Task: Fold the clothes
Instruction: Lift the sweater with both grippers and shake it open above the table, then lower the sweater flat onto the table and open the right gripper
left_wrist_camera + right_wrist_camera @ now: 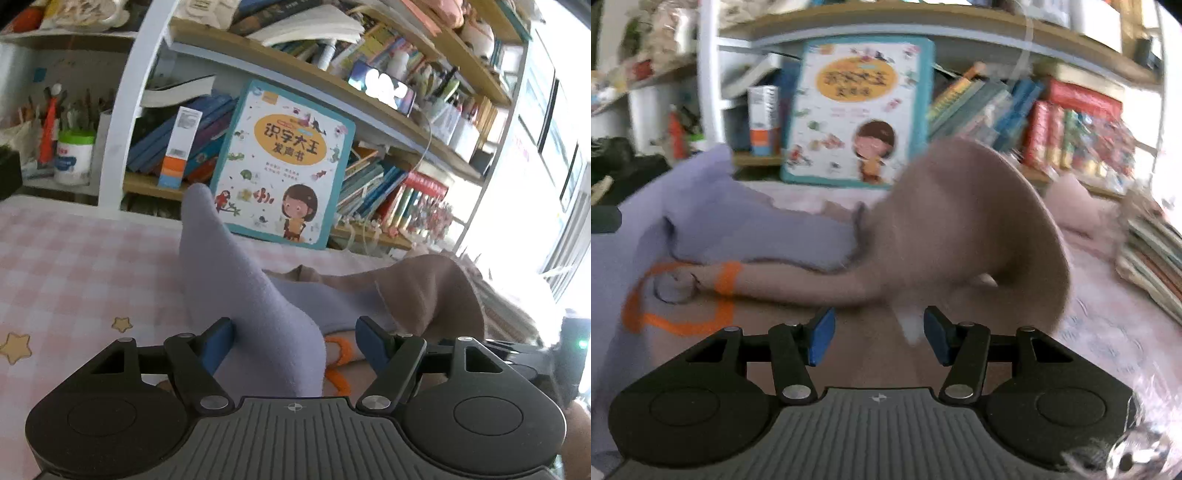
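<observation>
Garment [798, 295] lies on the pink checked bed [74, 258], lilac sleeve [236, 280] sticking up between the left hand-held gripper [293, 345]'s open jaws. Right hand-held gripper [879, 339] open, empty; its brown flap [979, 221] could flop back, undoing the fold.

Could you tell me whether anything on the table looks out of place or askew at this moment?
Yes. The garment is not lying flat: its purple sleeve stands upright between the left gripper's open fingers, and its brown sleeve arches up ahead of the right gripper. The big picture book merely leans against the bookshelf.
</observation>
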Demonstrator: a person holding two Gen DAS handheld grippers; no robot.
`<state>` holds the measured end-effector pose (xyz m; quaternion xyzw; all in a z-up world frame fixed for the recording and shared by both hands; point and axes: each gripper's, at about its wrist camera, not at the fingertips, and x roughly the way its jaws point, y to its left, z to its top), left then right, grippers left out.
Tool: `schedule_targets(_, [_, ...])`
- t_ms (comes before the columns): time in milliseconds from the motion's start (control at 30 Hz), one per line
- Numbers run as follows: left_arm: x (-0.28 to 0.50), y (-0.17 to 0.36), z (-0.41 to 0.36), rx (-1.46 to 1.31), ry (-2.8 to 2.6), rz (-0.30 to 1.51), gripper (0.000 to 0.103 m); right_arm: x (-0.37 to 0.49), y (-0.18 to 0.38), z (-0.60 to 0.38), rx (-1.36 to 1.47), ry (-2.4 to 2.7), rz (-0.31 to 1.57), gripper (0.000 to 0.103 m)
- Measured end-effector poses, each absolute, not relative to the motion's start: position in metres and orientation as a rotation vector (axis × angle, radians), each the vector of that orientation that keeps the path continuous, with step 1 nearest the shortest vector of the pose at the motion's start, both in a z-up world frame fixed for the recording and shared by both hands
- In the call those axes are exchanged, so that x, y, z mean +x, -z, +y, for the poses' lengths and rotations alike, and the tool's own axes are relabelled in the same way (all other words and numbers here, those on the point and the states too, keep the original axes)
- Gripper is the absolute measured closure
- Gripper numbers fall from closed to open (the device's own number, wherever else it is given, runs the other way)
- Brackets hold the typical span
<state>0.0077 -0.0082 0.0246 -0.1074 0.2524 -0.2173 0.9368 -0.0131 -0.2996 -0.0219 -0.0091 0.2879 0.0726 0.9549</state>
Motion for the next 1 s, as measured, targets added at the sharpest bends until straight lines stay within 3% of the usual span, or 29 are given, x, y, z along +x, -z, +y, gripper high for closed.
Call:
schedule_targets(233, [0.016,-0.019,-0.022,-0.145,0.428,0.543,0.029,-0.024,0.033,-0.316,0.026,-0.142,0.643,0.053])
schedule_targets(500, [0.024,-0.011,-0.02,-0.173,0.425,0.581,0.032,-0.026,0.032,-0.304,0.029,-0.217,0.659,0.088])
schedule_targets(533, [0.025,-0.01,-0.019,-0.185,0.431,0.58,0.036,-0.026,0.031,-0.304,0.04,-0.226,0.661,0.089])
schedule_targets(600, [0.029,-0.008,-0.016,-0.202,0.425,0.587,0.067,-0.027,0.03,-0.308,0.077,-0.236,0.655,0.091])
schedule_targets(667, [0.033,-0.007,-0.012,-0.223,0.414,0.593,0.082,-0.03,0.025,-0.311,0.112,-0.239,0.635,0.092])
schedule_targets(767, [0.037,-0.009,-0.003,-0.288,0.404,0.588,0.088,-0.045,-0.005,-0.31,0.083,-0.213,0.529,0.092])
schedule_targets(1000, [0.039,-0.018,0.017,-0.399,0.419,0.571,0.089,-0.095,-0.079,-0.308,0.033,-0.301,0.331,0.092])
